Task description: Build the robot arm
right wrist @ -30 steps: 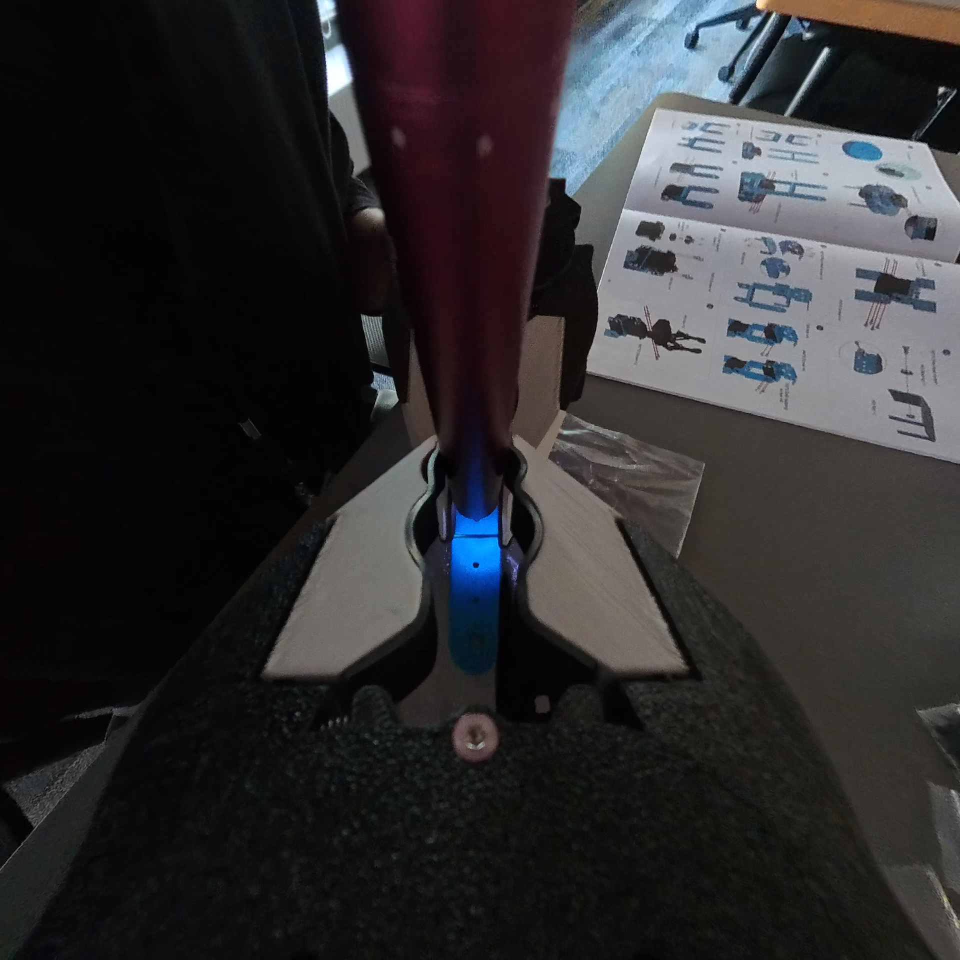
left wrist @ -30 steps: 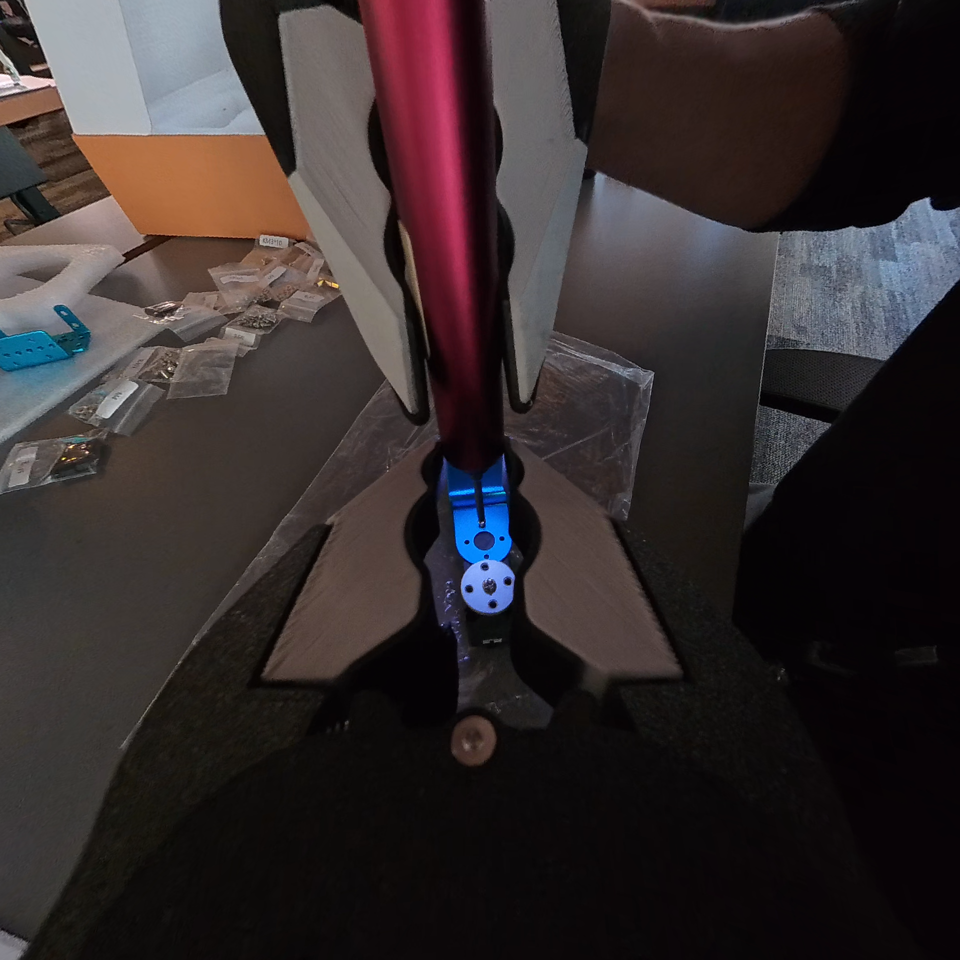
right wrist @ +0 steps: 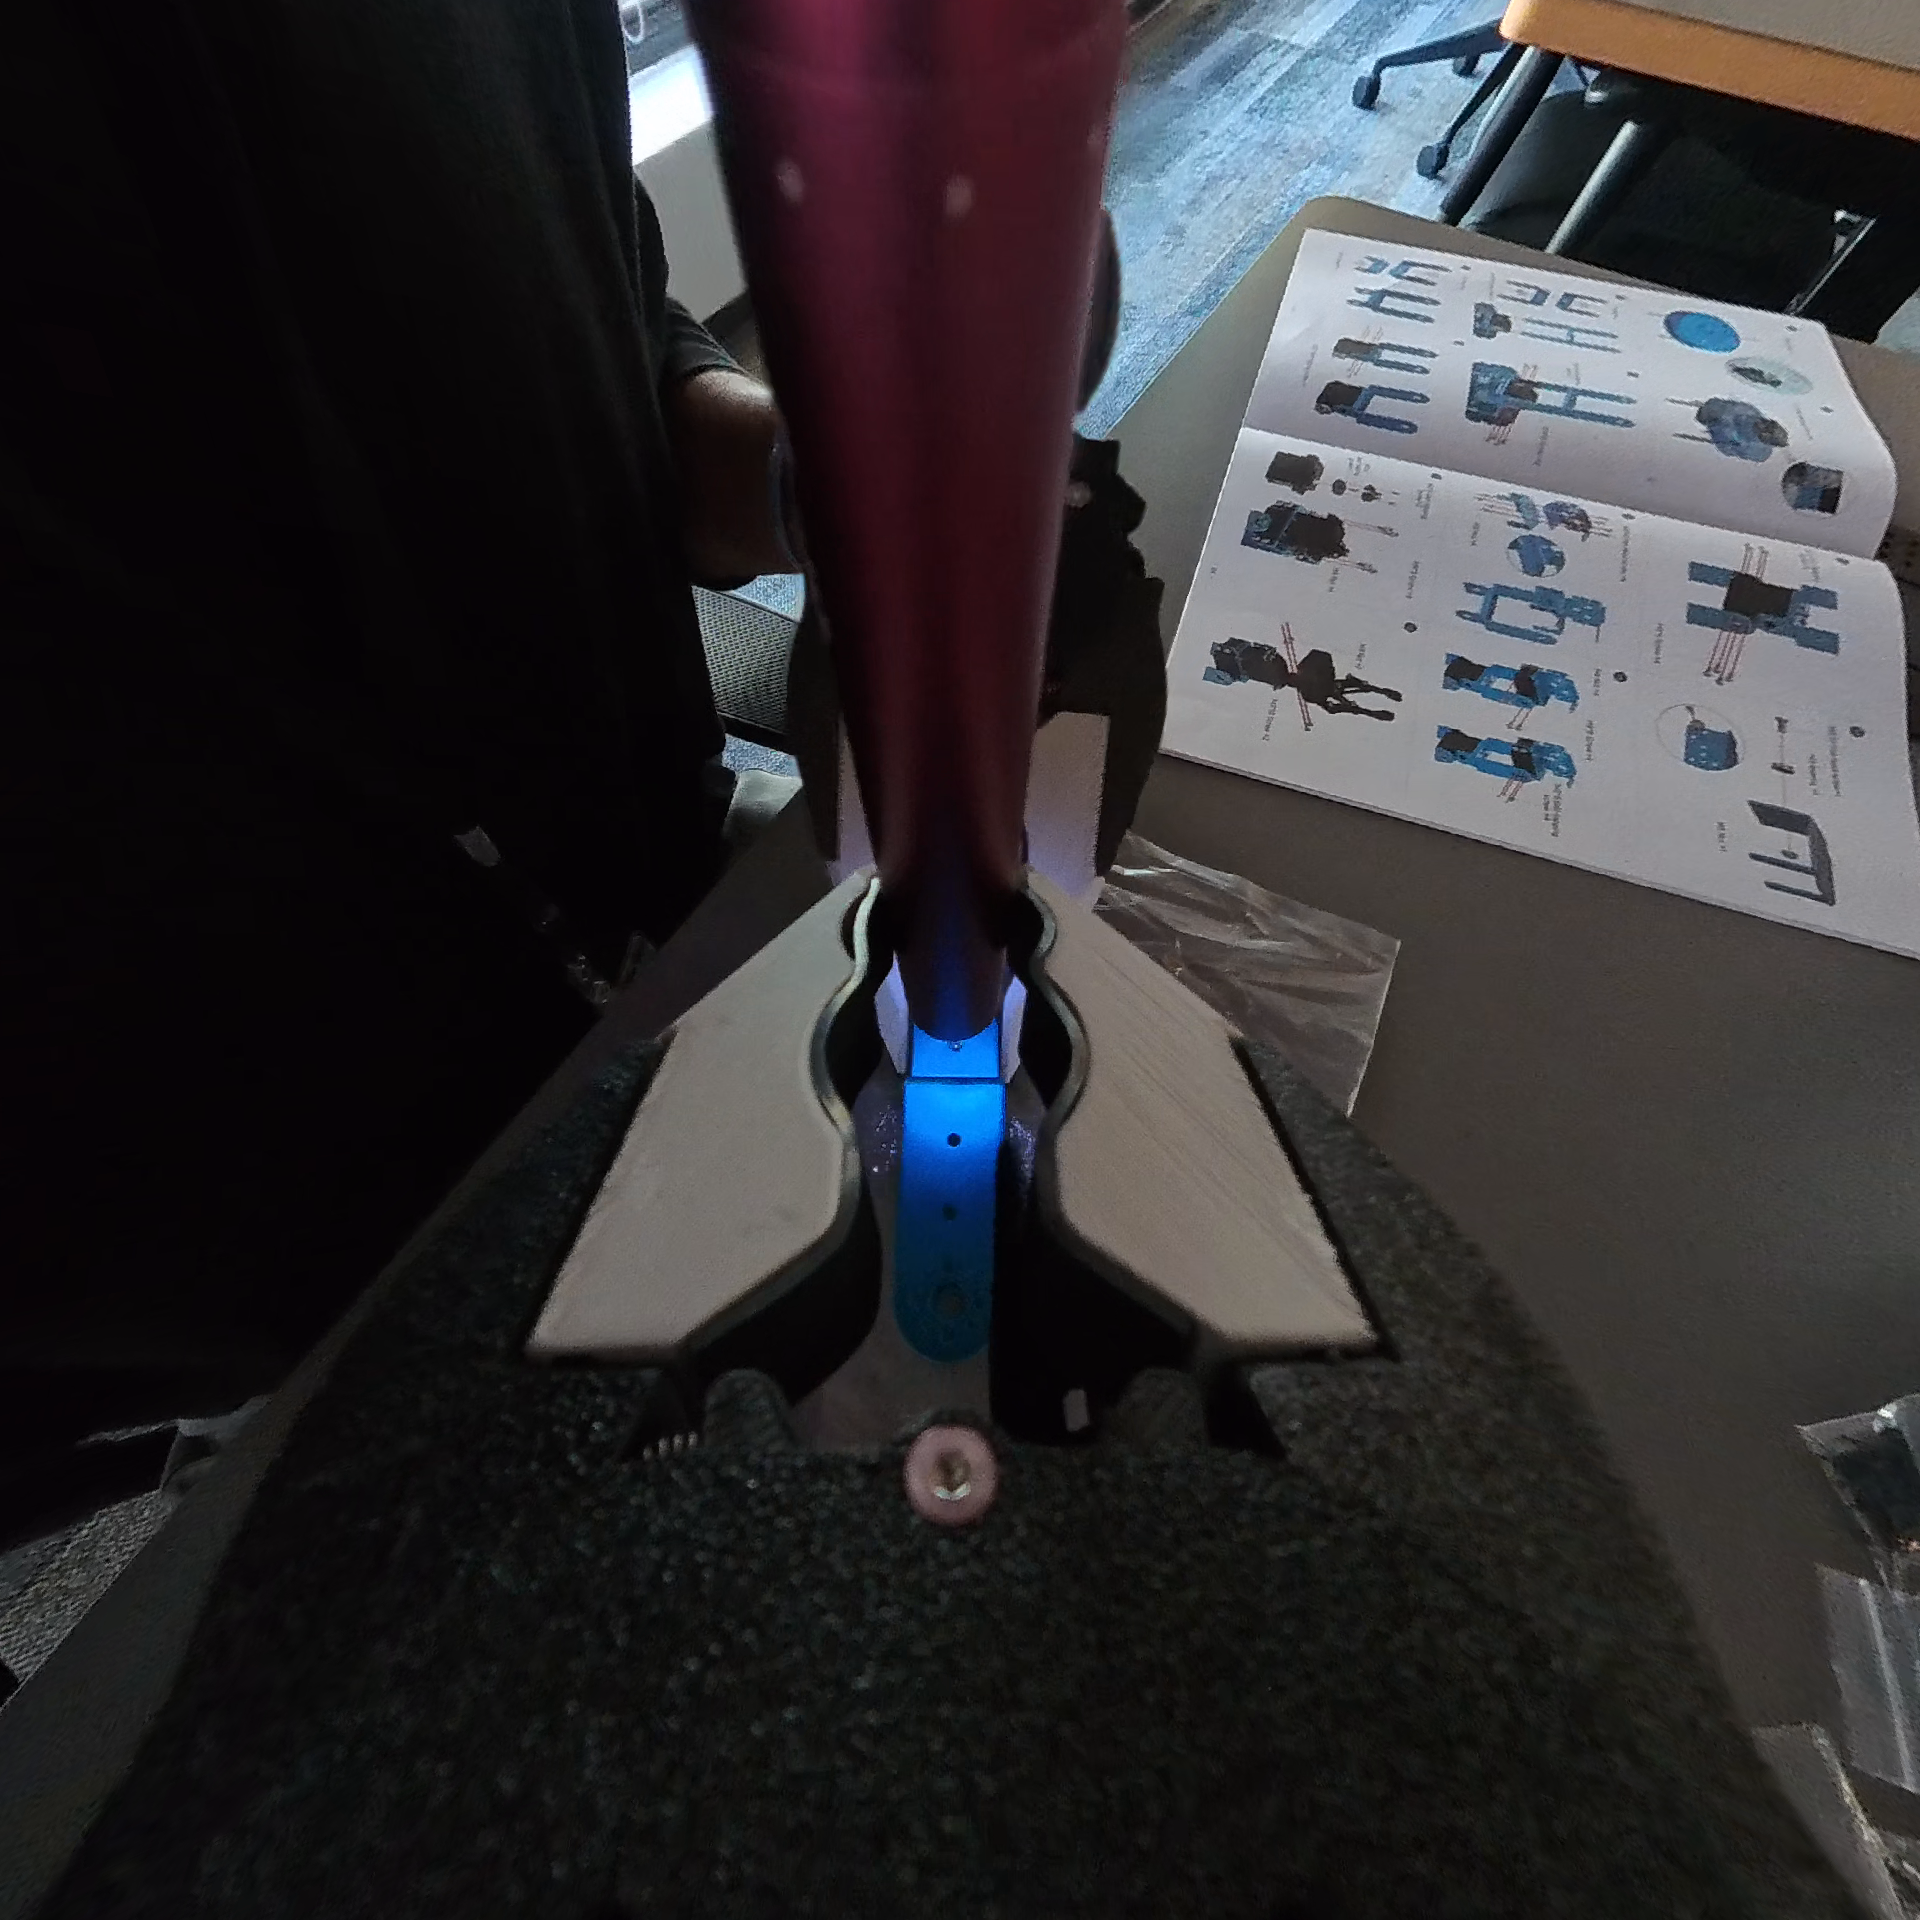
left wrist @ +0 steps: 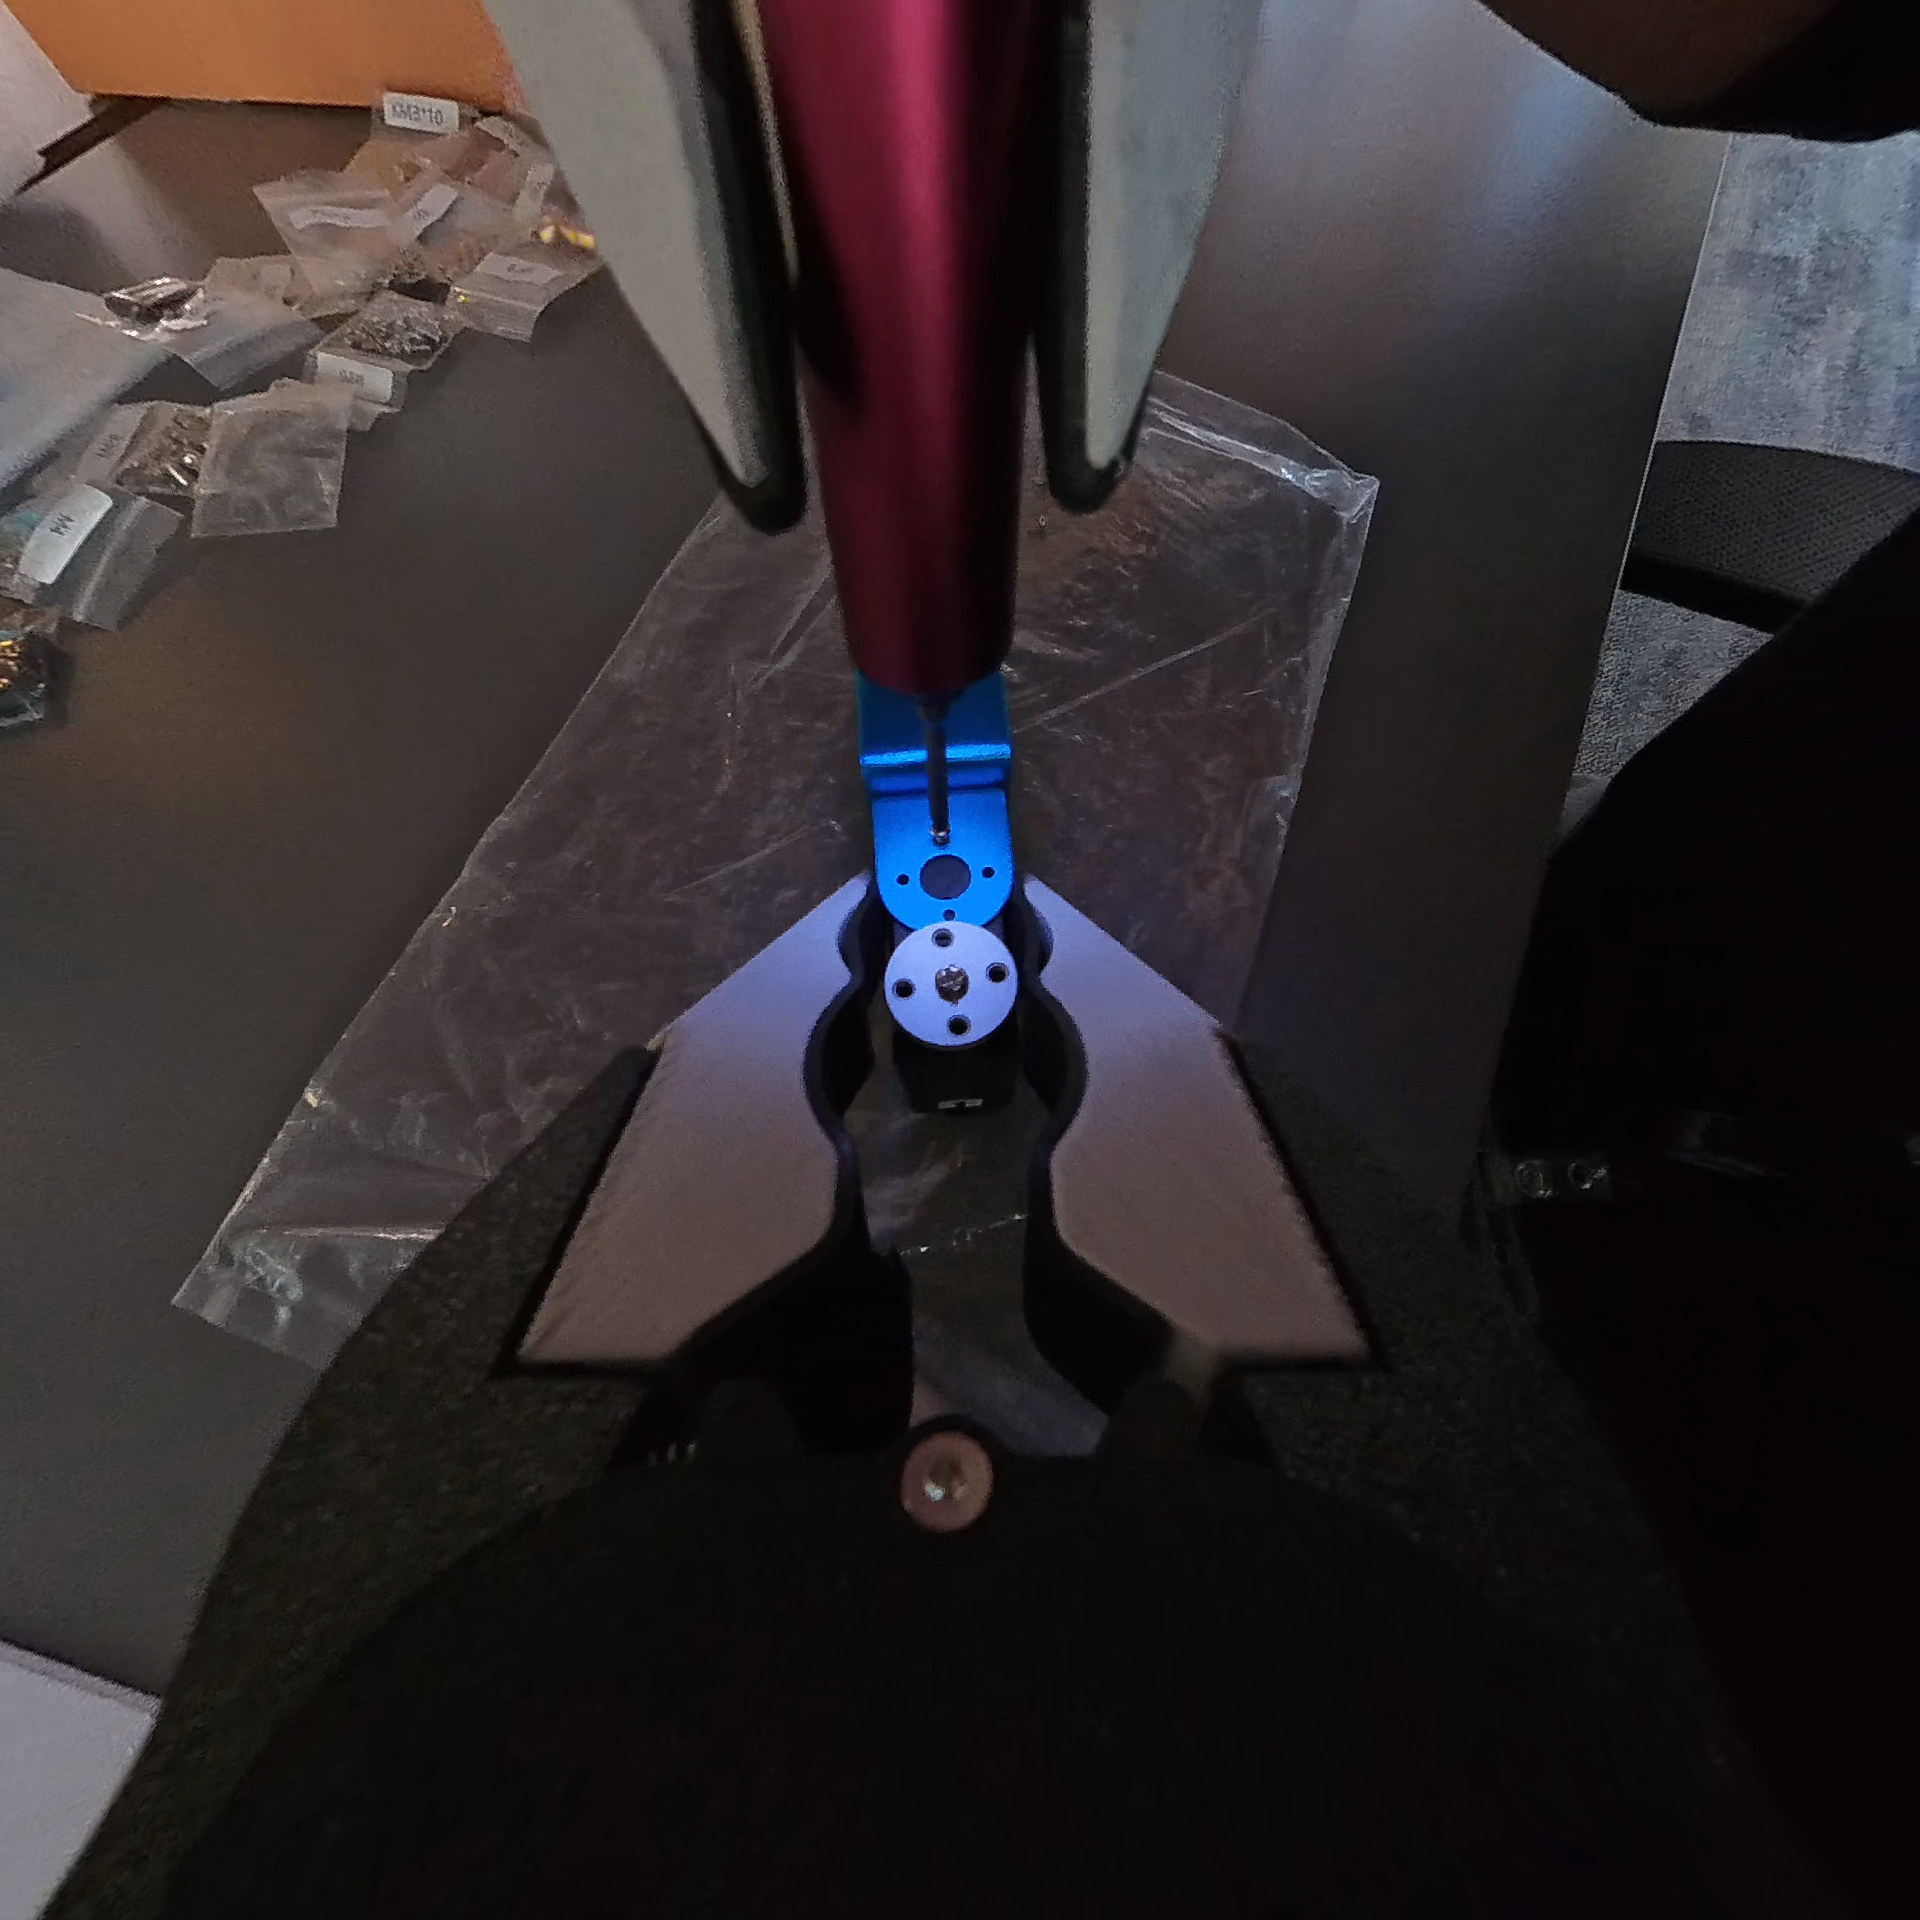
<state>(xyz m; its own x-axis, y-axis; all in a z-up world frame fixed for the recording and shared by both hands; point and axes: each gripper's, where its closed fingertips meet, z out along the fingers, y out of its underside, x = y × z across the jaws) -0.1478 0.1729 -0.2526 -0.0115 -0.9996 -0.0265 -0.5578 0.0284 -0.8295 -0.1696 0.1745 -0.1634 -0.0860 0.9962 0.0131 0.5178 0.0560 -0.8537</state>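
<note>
- Our left gripper [left wrist: 940, 997] is closed on a small black servo [left wrist: 951, 1081] with a round white horn [left wrist: 948, 982] on its face, and a blue bracket [left wrist: 940, 842] stands against that servo.
- Our right gripper [right wrist: 940, 935] is clamped around a magenta screwdriver [right wrist: 925, 468], gripping it near its narrow end.
- In the left wrist view the screwdriver's thin bit [left wrist: 938, 779] touches a small hole in the bracket (just above the large round hole).
- The servo and bracket sit over a clear plastic bag [left wrist: 644, 935] lying flat on the dark worktop [left wrist: 312, 779].
- Small bags of hardware [left wrist: 270, 457] lie well apart on the worktop.
- An open instruction booklet [right wrist: 1558, 582] lies on the worktop beyond the right gripper.
</note>
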